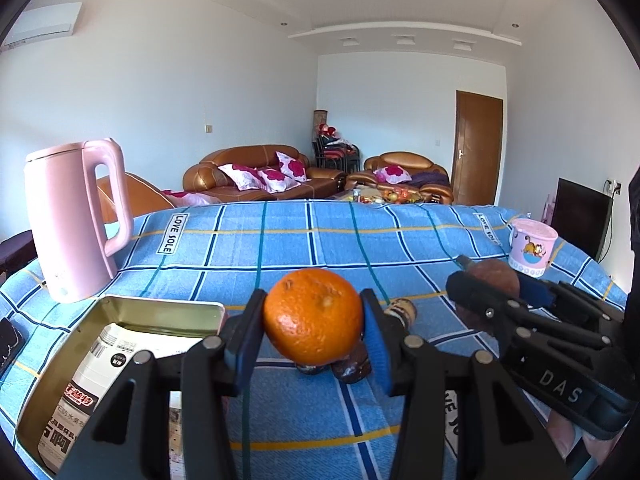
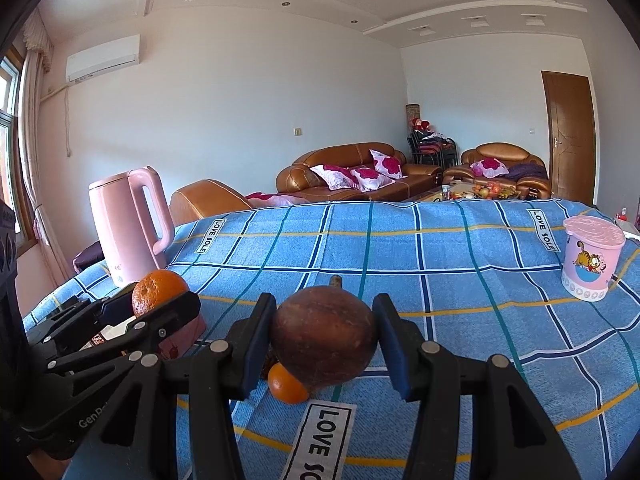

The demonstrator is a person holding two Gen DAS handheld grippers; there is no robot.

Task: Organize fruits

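My left gripper (image 1: 314, 320) is shut on an orange (image 1: 314, 314), which hangs above the blue checked tablecloth (image 1: 320, 236). To its right, my right gripper (image 1: 488, 280) is shut on a round brown fruit (image 1: 496, 274). The right wrist view shows that brown fruit (image 2: 324, 336) pressed between the blue pads of the right gripper (image 2: 324, 340). At that view's left edge, the left gripper (image 2: 160, 296) holds the orange (image 2: 158, 288). A small orange (image 2: 286, 386) lies on the cloth under the brown fruit. Dark brown fruits (image 1: 352, 366) lie under the held orange.
An open metal tin (image 1: 160, 306) with printed packets inside sits at the near left. A pink kettle (image 1: 76, 220) stands behind it. At the far right stands a pink cartoon cup (image 1: 532, 246). A small brown piece (image 2: 336, 280) lies mid-table. Sofas stand beyond the table.
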